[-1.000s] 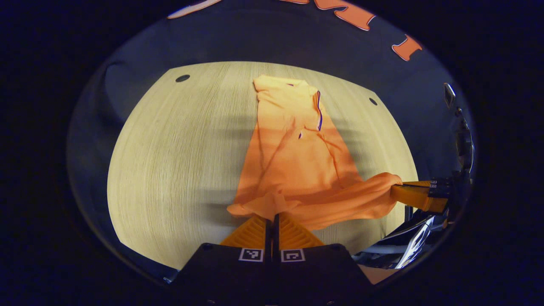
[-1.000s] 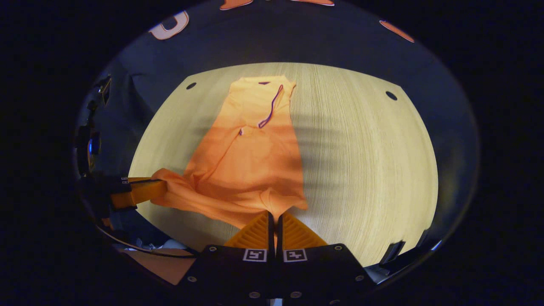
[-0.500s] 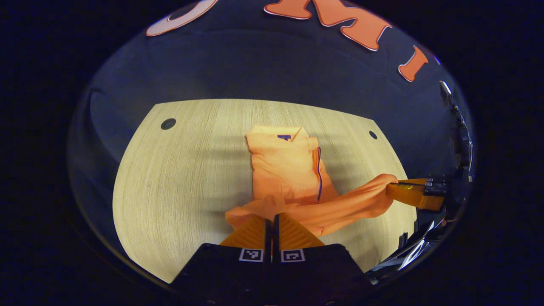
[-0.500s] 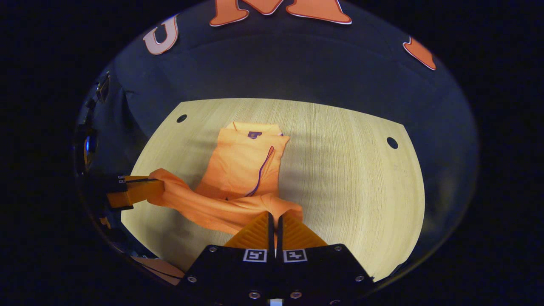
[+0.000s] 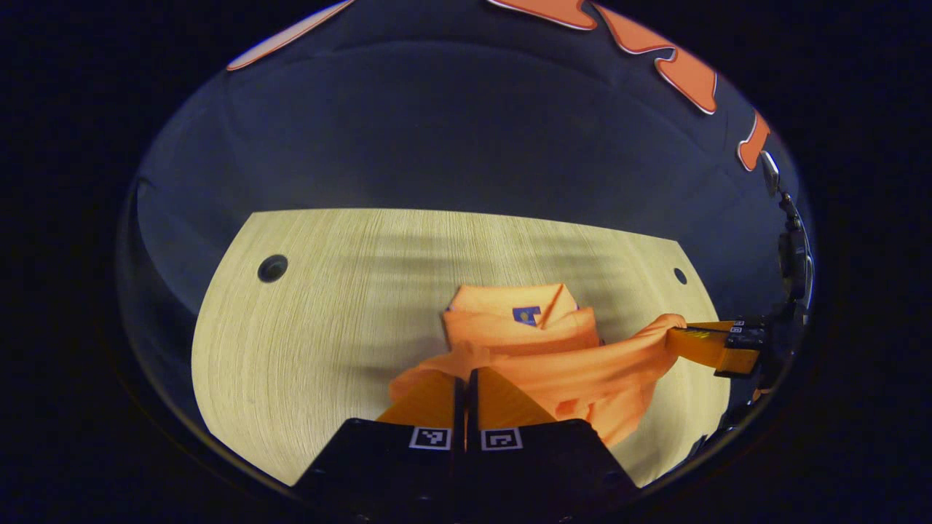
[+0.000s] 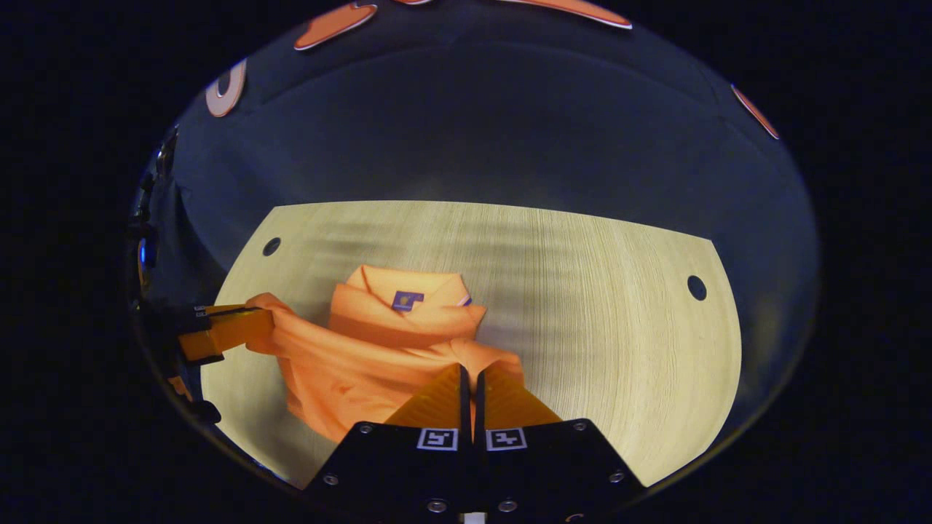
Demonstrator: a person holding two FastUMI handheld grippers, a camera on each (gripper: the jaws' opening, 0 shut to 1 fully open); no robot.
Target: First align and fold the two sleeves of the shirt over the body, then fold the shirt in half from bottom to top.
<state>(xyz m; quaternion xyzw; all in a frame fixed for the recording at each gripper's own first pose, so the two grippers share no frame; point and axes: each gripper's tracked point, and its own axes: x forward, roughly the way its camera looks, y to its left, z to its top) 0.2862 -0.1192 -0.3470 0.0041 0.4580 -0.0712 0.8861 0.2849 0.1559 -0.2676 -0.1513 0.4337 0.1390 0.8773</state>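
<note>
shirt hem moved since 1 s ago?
Yes. The hem, held by both grippers, has travelled up the shirt toward the collar, which stays put on the table.

No words, brands or numbers could be read. A small dark neck tag (image 5: 526, 315) sat inside the collar of the shirt (image 5: 582, 371), too small to make out; the right gripper view showed it too (image 6: 407, 299). Square black-and-white coded markers, bearing patterns and no letters, stood on the body of the left gripper (image 5: 466, 375) and likewise on that of the right gripper (image 6: 470, 372).
</note>
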